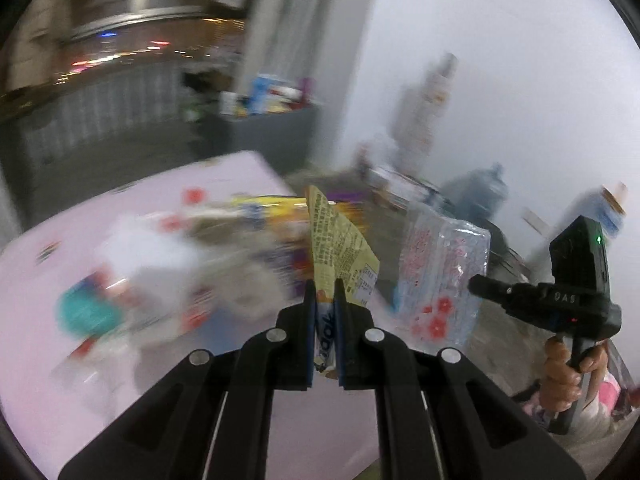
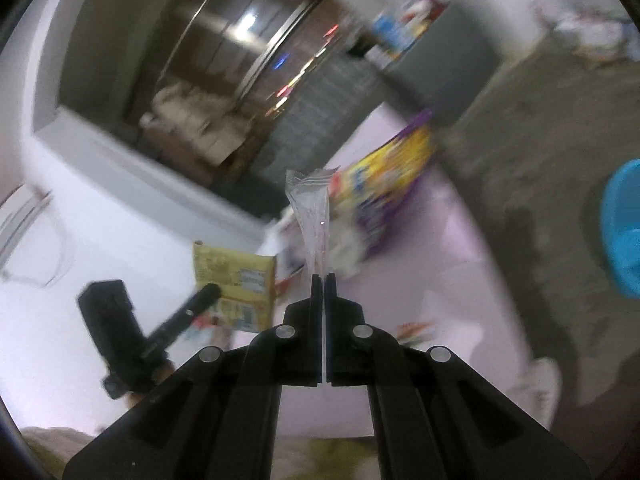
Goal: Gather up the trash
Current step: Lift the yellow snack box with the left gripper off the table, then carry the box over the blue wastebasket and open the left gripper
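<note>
Above the pink table [image 1: 100, 420], both grippers are in the air, each with a piece of trash in its grip. The views are smeared by motion, so fine detail of the remaining litter cannot be read.

Step in hand, as judged: pick-up is done for these two pieces and they are in carriage toward wherever the trash is gathered. A blue bin-like container [image 2: 624, 236] shows at the edge of the right wrist view, on the floor well apart from the table; whether it is the destination cannot be confirmed.

Left gripper [image 1: 324, 292]: jaws drawn nearly together, clamped on a yellow printed wrapper [image 1: 340, 244], which stands up out of the pads with a white-and-blue strip of it running back between the fingers.

Right gripper [image 2: 321, 280]: jaws fully together, pinching a thin clear plastic wrapper [image 2: 310, 208] by its lower edge; the film rises upright from the tips. The left view shows the same film marked with red print.

Remaining on the table: a yellow and purple packet [image 2: 384, 176] and other blurred litter around it.

Next move, as judged: carry both wrappers clear of the table, bring each over the container mouth, then part the jaws. The clear film is light and may cling to a pad on release.
</note>
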`<state>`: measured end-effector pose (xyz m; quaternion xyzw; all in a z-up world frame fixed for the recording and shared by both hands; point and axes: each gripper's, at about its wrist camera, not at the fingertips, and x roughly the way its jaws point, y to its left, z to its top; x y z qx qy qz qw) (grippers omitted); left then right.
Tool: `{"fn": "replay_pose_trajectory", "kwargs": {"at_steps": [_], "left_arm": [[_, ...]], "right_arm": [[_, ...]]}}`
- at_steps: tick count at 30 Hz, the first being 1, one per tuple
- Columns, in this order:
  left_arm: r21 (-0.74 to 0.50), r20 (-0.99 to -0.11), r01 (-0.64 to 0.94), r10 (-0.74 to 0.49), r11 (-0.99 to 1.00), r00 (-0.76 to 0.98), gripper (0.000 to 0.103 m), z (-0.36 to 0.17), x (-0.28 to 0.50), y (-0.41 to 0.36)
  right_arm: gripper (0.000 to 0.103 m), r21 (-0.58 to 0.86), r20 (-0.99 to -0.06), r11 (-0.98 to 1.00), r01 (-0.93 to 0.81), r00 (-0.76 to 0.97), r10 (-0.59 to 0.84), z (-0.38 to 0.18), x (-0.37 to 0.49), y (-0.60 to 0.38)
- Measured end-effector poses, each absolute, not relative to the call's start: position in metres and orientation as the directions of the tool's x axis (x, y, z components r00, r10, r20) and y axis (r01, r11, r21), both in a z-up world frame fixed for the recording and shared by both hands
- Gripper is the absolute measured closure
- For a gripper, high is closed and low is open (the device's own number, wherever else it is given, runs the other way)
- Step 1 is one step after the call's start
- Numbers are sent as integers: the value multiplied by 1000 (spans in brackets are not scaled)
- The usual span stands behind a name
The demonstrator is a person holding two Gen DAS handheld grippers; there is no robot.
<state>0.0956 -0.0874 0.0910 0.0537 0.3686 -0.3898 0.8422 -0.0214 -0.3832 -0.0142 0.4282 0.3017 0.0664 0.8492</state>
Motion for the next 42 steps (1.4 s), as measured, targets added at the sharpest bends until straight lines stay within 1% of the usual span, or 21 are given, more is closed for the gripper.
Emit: {"fn": "replay_pose_trajectory", "kwargs": {"at_steps": [4, 7, 8, 11, 16, 19, 22, 23, 24, 25, 26, 27, 28, 29, 30, 31, 34, 37, 39, 41, 42], "left_arm": [[-200, -703, 800, -651, 566, 285, 96, 81, 111, -187], [-196, -753, 856, -633, 479, 182, 96, 56, 116, -273], [-187, -764, 870, -625, 455, 163, 96, 48, 116, -296], [-164, -819, 906, -566, 390, 95, 96, 9, 115, -374], [-105, -890, 937, -452, 332, 60, 94, -57, 110, -467], [-93, -914, 943, -402, 318, 46, 93, -94, 104, -500], [-85, -919, 943, -391, 321, 50, 93, -125, 103, -525], [-93, -920, 940, -389, 329, 46, 89, -135, 102, -531], [-98, -924, 937, -381, 336, 40, 78, -145, 100, -539], [-96, -927, 935, -373, 342, 41, 71, -151, 99, -543], [-92, -928, 931, -369, 354, 48, 56, -159, 101, -547], [-90, -926, 927, -373, 363, 57, 46, -162, 101, -549], [-85, -921, 923, -384, 376, 71, 44, -164, 102, -549], [-88, -914, 920, -398, 381, 78, 40, -164, 102, -550], [-95, -910, 920, -408, 379, 74, 35, -163, 100, -549], [-104, -908, 921, -415, 376, 67, 33, -161, 100, -547], [-127, -894, 925, -445, 357, 49, 31, -148, 98, -537], [-153, -872, 926, -488, 344, 36, 27, -126, 96, -527], [-177, -853, 928, -522, 329, 22, 26, -107, 93, -519], [-204, -824, 932, -567, 300, 3, 26, -84, 89, -505], [-215, -809, 934, -588, 286, -6, 26, -73, 87, -499]], "right_arm": [[103, 696, -547, 638, 330, 819, 172, -24, -49, -429], [103, 676, -618, 557, 483, 783, 72, -49, -62, -463], [103, 657, -654, 519, 547, 756, 32, -62, -66, -478], [103, 639, -702, 436, 633, 712, -5, -91, -70, -502], [103, 567, -774, 357, 743, 628, -78, -125, -65, -535], [103, 541, -801, 319, 778, 592, -85, -144, -67, -559], [103, 520, -824, 291, 803, 562, -78, -165, -73, -581], [100, 516, -829, 278, 810, 555, -77, -172, -75, -587], [99, 503, -838, 266, 822, 539, -80, -179, -74, -593], [96, 486, -851, 249, 838, 518, -83, -189, -72, -597], [84, 477, -859, 236, 847, 506, -80, -196, -71, -601], [75, 473, -862, 231, 851, 500, -77, -201, -70, -604], [60, 458, -871, 228, 859, 485, -81, -206, -69, -607], [54, 422, -888, 224, 879, 450, -92, -209, -69, -609], [54, 393, -901, 222, 892, 422, -100, -210, -69, -608], [54, 385, -905, 220, 896, 413, -103, -208, -71, -608], [47, 393, -897, 202, 897, 423, -131, -200, -79, -604], [40, 357, -890, 223, 907, 403, -212, -177, -85, -595], [33, 324, -877, 247, 913, 388, -284, -151, -88, -584], [22, 289, -854, 277, 916, 378, -358, -126, -89, -573], [19, 266, -836, 297, 917, 373, -402, -110, -89, -564]]}}
